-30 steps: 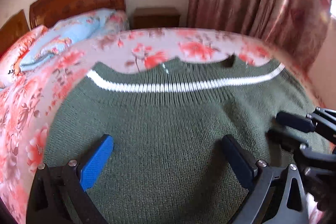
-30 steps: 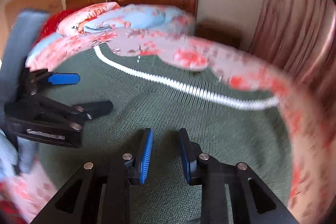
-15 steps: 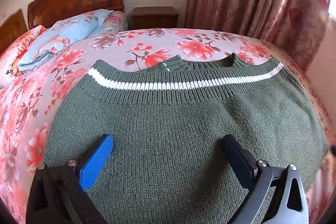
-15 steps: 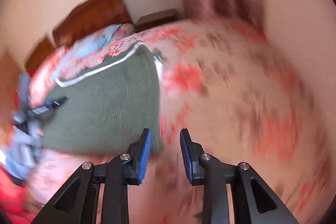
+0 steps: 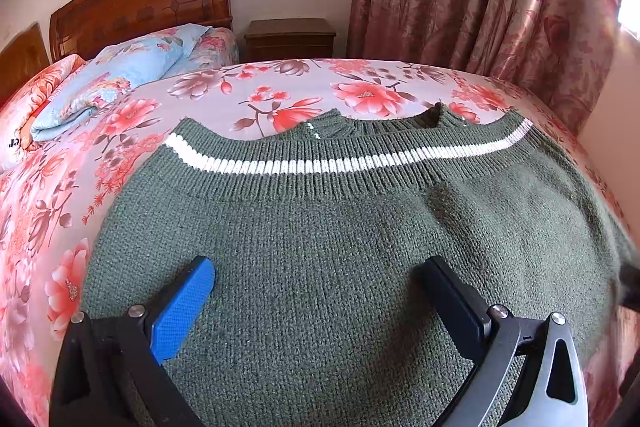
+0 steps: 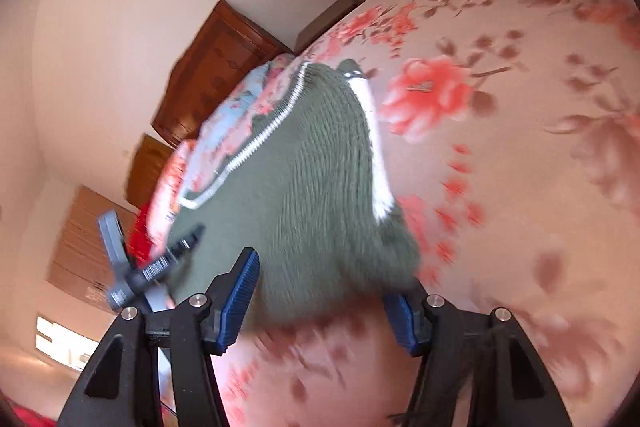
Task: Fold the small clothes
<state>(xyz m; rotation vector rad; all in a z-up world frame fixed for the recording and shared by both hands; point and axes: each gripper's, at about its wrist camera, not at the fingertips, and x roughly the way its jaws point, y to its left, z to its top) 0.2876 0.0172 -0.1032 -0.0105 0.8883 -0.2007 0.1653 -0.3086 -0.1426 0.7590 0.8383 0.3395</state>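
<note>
A dark green knit sweater (image 5: 340, 259) with a white stripe lies flat on the floral bedsheet (image 5: 360, 83). My left gripper (image 5: 320, 291) stands wide open just over the sweater's near part, with knit showing between its fingers and neither pad pressing. The right wrist view is rolled sideways. There the sweater (image 6: 312, 187) ends in a side edge that reaches between the blue pads of my right gripper (image 6: 324, 303). Its jaws are opening and do not pinch the cloth. The left gripper (image 6: 160, 267) shows at the sweater's far side.
A folded blue floral quilt (image 5: 120, 79) and pillows lie by the wooden headboard (image 5: 140, 3). A nightstand (image 5: 290, 39) and pink curtains (image 5: 480, 7) stand behind the bed. Bare sheet (image 6: 520, 147) stretches beside the sweater.
My right gripper swung from the sweater's middle out to its side edge, rolled over, and its jaws spread apart. It left the left wrist view. The left gripper stayed put.
</note>
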